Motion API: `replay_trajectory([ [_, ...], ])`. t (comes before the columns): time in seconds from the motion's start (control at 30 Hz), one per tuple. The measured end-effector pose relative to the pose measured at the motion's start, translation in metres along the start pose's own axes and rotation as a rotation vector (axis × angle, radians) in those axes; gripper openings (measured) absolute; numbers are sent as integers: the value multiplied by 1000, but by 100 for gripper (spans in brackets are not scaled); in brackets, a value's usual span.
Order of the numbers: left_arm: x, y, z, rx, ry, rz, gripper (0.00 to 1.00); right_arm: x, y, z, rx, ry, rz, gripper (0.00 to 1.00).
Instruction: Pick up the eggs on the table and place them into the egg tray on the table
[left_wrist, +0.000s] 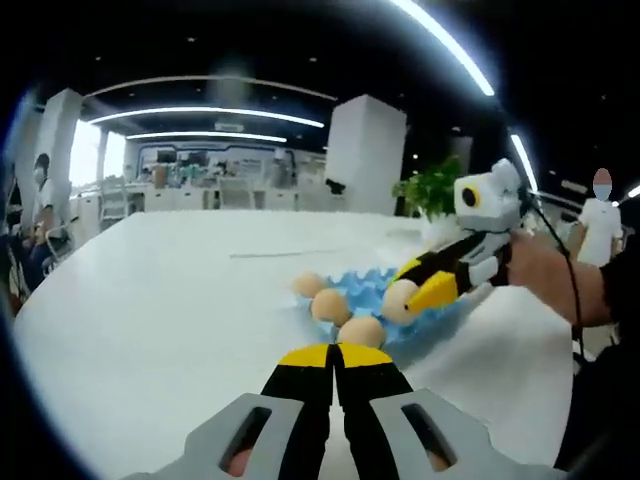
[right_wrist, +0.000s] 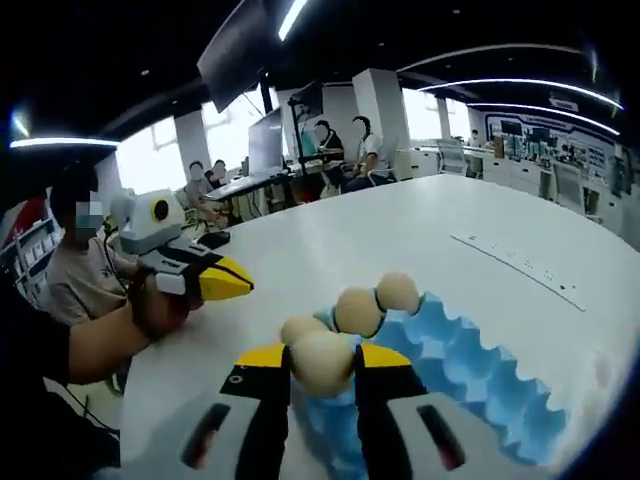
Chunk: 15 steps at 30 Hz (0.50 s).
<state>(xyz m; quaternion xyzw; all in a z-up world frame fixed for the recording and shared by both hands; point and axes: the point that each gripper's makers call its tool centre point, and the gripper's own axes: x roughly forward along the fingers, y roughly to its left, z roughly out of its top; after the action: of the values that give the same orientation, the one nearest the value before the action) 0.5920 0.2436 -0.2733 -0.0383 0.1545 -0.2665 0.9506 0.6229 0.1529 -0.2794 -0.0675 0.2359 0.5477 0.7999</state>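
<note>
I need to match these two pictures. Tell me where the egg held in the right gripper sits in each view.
Left gripper view: the held egg sits right of centre, between the right gripper's yellow tips.
Right gripper view: low centre, between that gripper's own jaws.
Shared landmark: the blue egg tray under it.

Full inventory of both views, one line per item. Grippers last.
Eggs: four, tan; three by the tray's near edge, one in the right gripper.
Egg tray: one, blue, on the table.
Table: one, white.
Strip: one, pale, flat on the table beyond the tray.
Plant: one, green, behind the table.
People: several, at background desks.
Left gripper: yellow-tipped, shut, empty.
Right gripper: yellow-tipped, shut on an egg.
</note>
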Motion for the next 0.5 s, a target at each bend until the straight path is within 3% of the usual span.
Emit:
replay_trajectory([
  [0.5,7,0,1,27,76,-68,0,14,-5,-15,-67,90,-20,27],
])
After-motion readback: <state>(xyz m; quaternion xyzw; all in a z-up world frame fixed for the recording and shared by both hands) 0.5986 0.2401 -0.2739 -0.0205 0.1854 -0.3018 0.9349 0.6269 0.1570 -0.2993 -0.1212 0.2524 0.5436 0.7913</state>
